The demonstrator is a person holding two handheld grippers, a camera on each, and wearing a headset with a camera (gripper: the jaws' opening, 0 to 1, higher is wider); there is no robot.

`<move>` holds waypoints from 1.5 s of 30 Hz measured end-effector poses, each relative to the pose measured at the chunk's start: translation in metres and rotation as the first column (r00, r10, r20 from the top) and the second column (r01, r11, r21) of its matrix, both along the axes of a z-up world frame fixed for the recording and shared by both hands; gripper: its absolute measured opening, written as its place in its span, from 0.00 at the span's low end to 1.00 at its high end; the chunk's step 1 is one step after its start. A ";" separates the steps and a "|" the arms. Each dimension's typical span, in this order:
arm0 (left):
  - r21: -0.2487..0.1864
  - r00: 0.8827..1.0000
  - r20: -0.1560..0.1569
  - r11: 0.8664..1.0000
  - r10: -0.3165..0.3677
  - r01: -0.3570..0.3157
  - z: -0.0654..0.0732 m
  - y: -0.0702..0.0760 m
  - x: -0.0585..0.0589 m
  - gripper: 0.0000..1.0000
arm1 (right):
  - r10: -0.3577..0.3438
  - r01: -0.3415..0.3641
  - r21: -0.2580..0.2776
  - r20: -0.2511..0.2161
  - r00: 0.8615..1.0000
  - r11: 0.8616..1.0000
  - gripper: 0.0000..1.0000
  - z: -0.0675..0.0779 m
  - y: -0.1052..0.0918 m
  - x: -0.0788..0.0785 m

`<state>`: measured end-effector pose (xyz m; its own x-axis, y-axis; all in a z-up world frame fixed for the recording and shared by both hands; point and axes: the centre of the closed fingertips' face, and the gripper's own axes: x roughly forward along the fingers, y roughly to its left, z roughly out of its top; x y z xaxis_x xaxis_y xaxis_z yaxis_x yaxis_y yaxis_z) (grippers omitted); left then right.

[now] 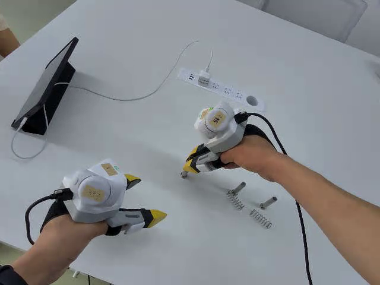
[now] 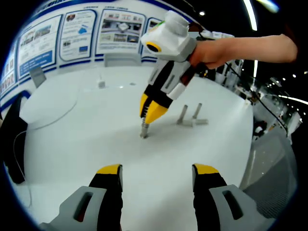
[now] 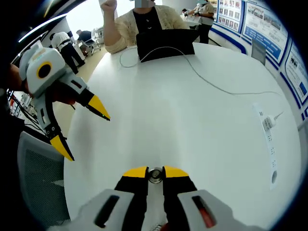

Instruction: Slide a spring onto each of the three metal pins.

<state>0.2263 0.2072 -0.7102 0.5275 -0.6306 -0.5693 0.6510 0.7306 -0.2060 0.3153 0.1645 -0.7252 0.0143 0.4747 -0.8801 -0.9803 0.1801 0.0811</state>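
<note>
R tongs (image 1: 190, 167) closed on one pin (image 1: 184, 174), its tip down at the worktop (image 1: 130, 136). Coils seem to show round it in the left gripper view, so spring no. 1 is prob. on. L tongs (image 1: 146, 198) open, empty, nearby. Two bare pins (image 1: 237, 189) lie near, w/ two loose springs (image 1: 236, 200) just beside them. Approx. one of three done, two left.

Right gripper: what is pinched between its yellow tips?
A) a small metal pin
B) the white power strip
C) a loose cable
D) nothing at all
A: the right gripper has its yellow tips closed on a small metal pin, held upright with its lower end at the white table.
</note>
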 end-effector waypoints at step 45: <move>0.006 1.000 -0.015 1.000 0.011 -0.011 -0.002 0.003 -0.005 0.59 | 0.002 -0.002 -0.042 0.009 1.000 0.999 0.16 -0.031 0.002 -0.007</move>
<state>0.2216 0.2105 -0.7122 0.5259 -0.6215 -0.5807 0.6395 0.7390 -0.2118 0.3082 0.1663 -0.7561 0.0212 0.4370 -0.8992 -0.9813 0.1814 0.0651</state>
